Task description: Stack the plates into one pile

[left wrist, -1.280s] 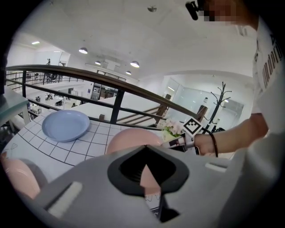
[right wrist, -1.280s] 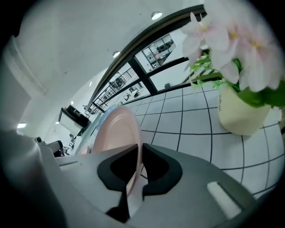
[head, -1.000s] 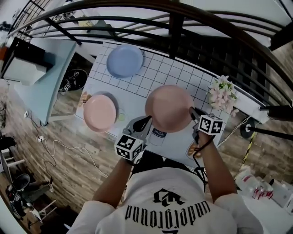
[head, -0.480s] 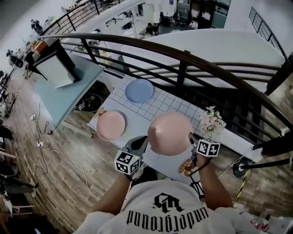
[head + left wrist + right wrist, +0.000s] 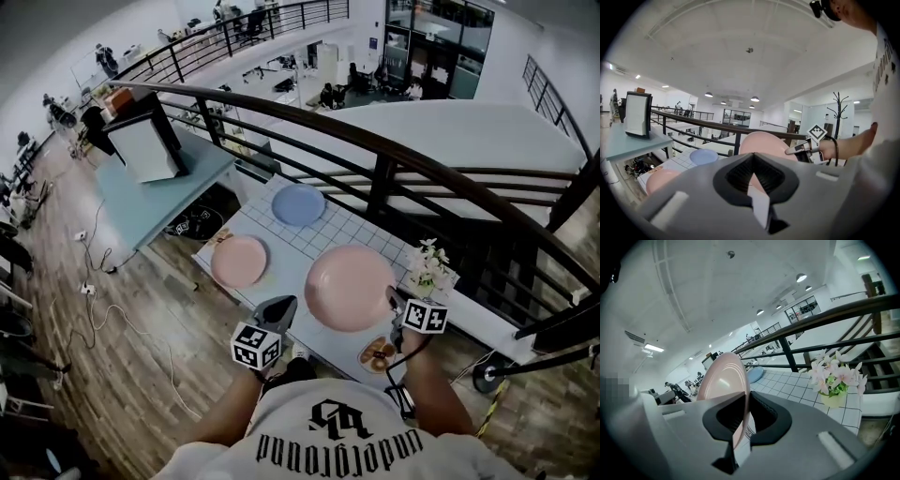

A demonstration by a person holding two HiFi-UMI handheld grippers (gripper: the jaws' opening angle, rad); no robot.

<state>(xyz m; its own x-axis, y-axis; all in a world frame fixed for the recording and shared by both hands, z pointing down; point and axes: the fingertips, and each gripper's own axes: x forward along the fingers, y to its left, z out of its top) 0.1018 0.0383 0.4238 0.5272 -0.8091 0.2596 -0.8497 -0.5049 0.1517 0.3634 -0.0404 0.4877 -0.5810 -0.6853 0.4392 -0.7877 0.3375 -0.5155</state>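
The right claw (image 5: 394, 302) was clamped on the right rim of the large round pink plate (image 5: 350, 286). The right gripper view showed the rim running straight into the slot between the jaws, a thin edge bite with little plate inside it. The plate appeared to be held clear of the white gridded desk (image 5: 323, 230), over its near right part, with its face turned up toward the head camera. The left claw (image 5: 279, 309) hung just off the plate's near left edge, apart from it. In its own view, its jaws looked drawn together with nothing between them.

On the desk's near left lay a smaller round pink plate (image 5: 239, 261), and at the far left a pale blue round plate (image 5: 298, 203). They were well apart from each other and from the held plate. A small pot of pale flowers (image 5: 427, 272) stood just right of the held plate, close to the right claw's wrist.

The step in hand seemed to be carrying the large plate to a pile. With so much plate overhanging one rim grip, it would likely sag or swing, so a slow, level carry leftward suited it. The empty left claw could steady the free edge. It would be better to swing away from the flowers, not past them. As the largest plate, it would probably sit steadiest at the bottom. If it went onto the smaller pink plate instead, it would need centring before release, lowered until it rested and only then let go.
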